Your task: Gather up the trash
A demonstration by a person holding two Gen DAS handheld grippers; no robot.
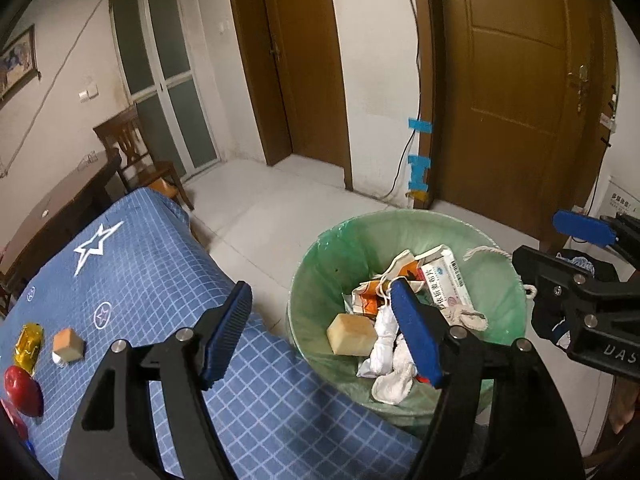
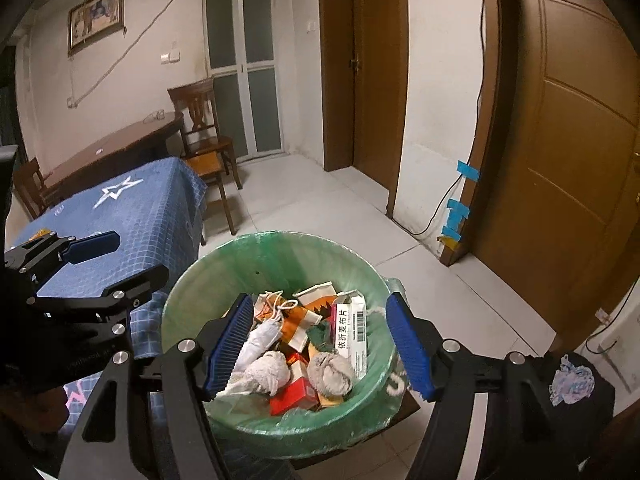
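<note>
A bin with a green liner (image 1: 340, 248) (image 2: 224, 272) stands on the floor beside the blue-clothed table (image 1: 160, 272) (image 2: 132, 216). It holds crumpled white cloths (image 1: 390, 344) (image 2: 264, 372), a white medicine box (image 1: 448, 280) (image 2: 356, 332), a tan block (image 1: 352, 334) and red and orange packets (image 2: 292, 398). My left gripper (image 1: 324, 332) is open and empty, between the table edge and the bin. My right gripper (image 2: 320, 346) is open and empty, over the bin. On the table lie a small tan block (image 1: 68, 345), a gold wrapper (image 1: 28, 346) and a red object (image 1: 23, 390).
A wooden chair (image 2: 204, 140) and dark wooden table (image 2: 116, 148) stand behind the blue table. Brown doors (image 1: 520, 92) (image 2: 572, 184) and a cable with blue tape (image 1: 418, 168) line the wall. A dark stool with crumpled cloth (image 2: 572, 382) is at right.
</note>
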